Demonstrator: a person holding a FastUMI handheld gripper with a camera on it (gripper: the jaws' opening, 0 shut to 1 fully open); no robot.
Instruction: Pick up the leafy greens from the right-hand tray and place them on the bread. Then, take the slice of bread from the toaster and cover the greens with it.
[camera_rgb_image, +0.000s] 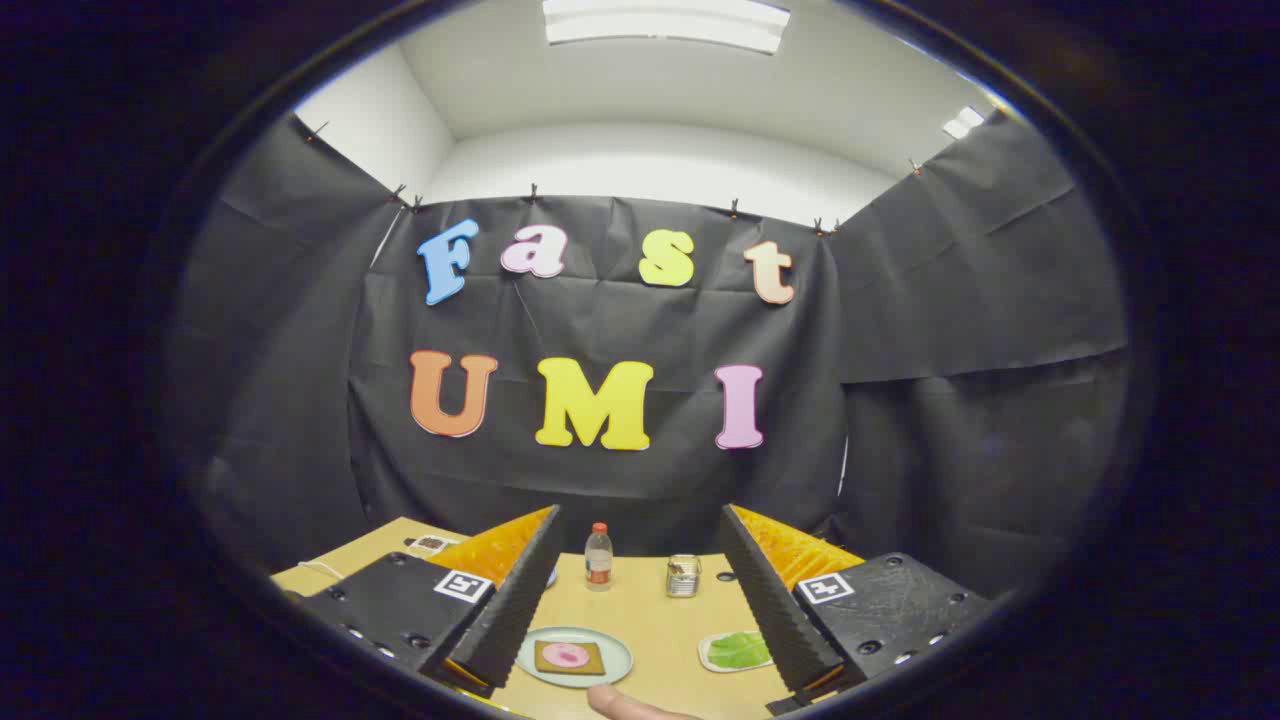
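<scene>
My gripper (640, 600) is held high above the table with its fingers wide apart and nothing between them. Below and between the fingers, a pale blue plate (618, 660) carries a slice of bread (570, 657) topped with a round pink slice. To the right, close to the right finger (770, 600), a small white tray (712, 660) holds the leafy greens (738, 648). Farther back on the table stands the metal toaster (683, 576); I cannot tell whether bread is in it.
A small bottle (598, 557) with a red cap stands beside the toaster at the back of the wooden table (650, 610). Part of a person's hand (625, 703) shows at the table's near edge. A white cable and a marker tag (430, 545) lie at the far left.
</scene>
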